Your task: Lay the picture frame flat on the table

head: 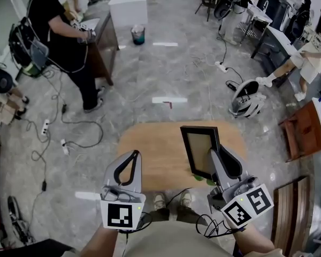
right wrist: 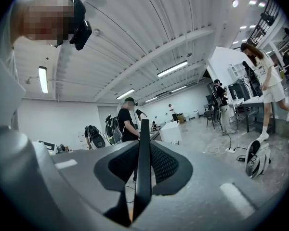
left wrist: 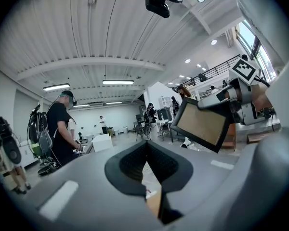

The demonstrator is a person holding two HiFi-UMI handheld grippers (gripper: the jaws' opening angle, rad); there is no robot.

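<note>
My right gripper (head: pixel 211 154) is clenched on the right edge of the picture frame (head: pixel 199 150), pads pressing its black rim from both sides. The frame stands upright over the right half of the desk (head: pixel 150 154), toward the near edge; I cannot tell whether its bottom touches the wood. My left gripper (head: pixel 135 155) hangs by the desk's left edge, fingertips closed together on nothing.

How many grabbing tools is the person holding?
2. The left tool, shut and empty, is over the left side of the wooden table; the right tool is clamped on the picture frame over its right side. None seem hidden.
</note>
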